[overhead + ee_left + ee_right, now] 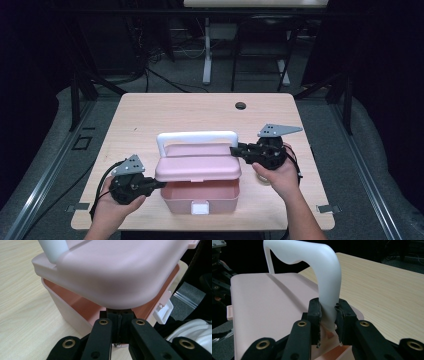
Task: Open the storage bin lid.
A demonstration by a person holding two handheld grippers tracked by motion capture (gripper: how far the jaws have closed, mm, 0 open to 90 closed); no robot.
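Right hand-held gripper (328, 315) pinching the white handle (322, 270) at its right-hand leg, pads on both faces of it just above the lid. Left hand-held gripper (119, 317) jaws pressed together, tips tucked under the left edge of the pink lid (112, 272), nothing between the pads; whether the tips touch the lid's underside I can't tell. In the high view the left hand-held gripper (159, 184) sits at the box's left end and the right one (234, 150) at the handle's right end, each in one of the person's hands. Lid (197, 167) is raised off the pink box (200, 197), front edge up, gap showing the interior; white latch (200, 207) hangs on the front wall. Box is in the near half of the bench (150, 115), front wall just inside the near edge, little margin there. Far half of the bench is open out to the round hole (241, 105) near the far edge. Bare strips left and right of the box, mostly taken by the hands. Beyond the bench: grey floor (165, 80), another bench's legs (207, 50).
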